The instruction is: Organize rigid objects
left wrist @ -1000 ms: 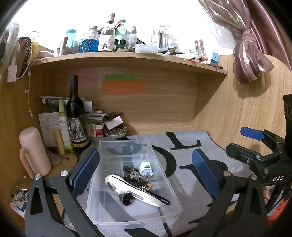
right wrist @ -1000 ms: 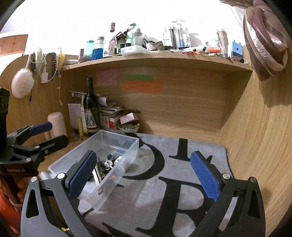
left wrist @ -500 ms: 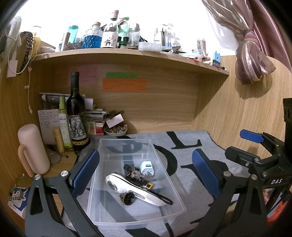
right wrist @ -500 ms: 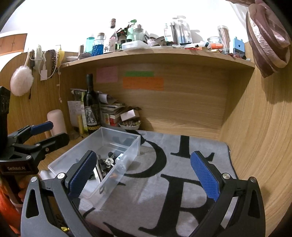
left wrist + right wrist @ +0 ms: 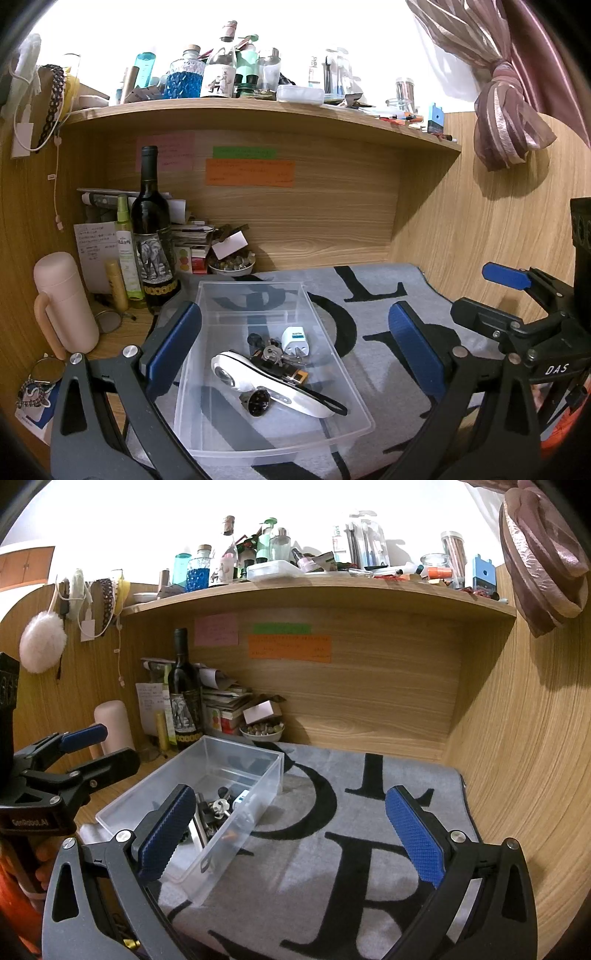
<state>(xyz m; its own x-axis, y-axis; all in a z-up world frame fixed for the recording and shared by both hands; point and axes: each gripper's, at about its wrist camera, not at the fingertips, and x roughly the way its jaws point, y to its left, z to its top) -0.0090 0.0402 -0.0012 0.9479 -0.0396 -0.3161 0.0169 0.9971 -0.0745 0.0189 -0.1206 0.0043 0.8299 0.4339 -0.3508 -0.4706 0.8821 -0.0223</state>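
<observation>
A clear plastic bin [image 5: 207, 369] sits on a grey mat with black letters [image 5: 373, 325]. In it lie a white handheld device [image 5: 266, 380], a white plug adapter [image 5: 293, 340], a bunch of keys [image 5: 271, 353] and a small round black item [image 5: 257, 402]. My left gripper [image 5: 295, 350] is open and empty, held above the bin. My right gripper [image 5: 291, 834] is open and empty, above the mat to the right of the bin [image 5: 258, 790]. Each gripper shows in the other's view, the right one [image 5: 517, 295] and the left one [image 5: 81, 749].
A wine bottle [image 5: 151, 236], a green spray bottle [image 5: 125, 251], a pink flask [image 5: 62, 299], papers and a bowl of stones [image 5: 231, 264] crowd the back left corner. Wooden walls close the back and right. A cluttered shelf [image 5: 258, 107] runs overhead.
Both grippers have risen and drawn back slightly, so the bin sits a little lower in the views. Nothing in the bin has moved. Both stay open.
</observation>
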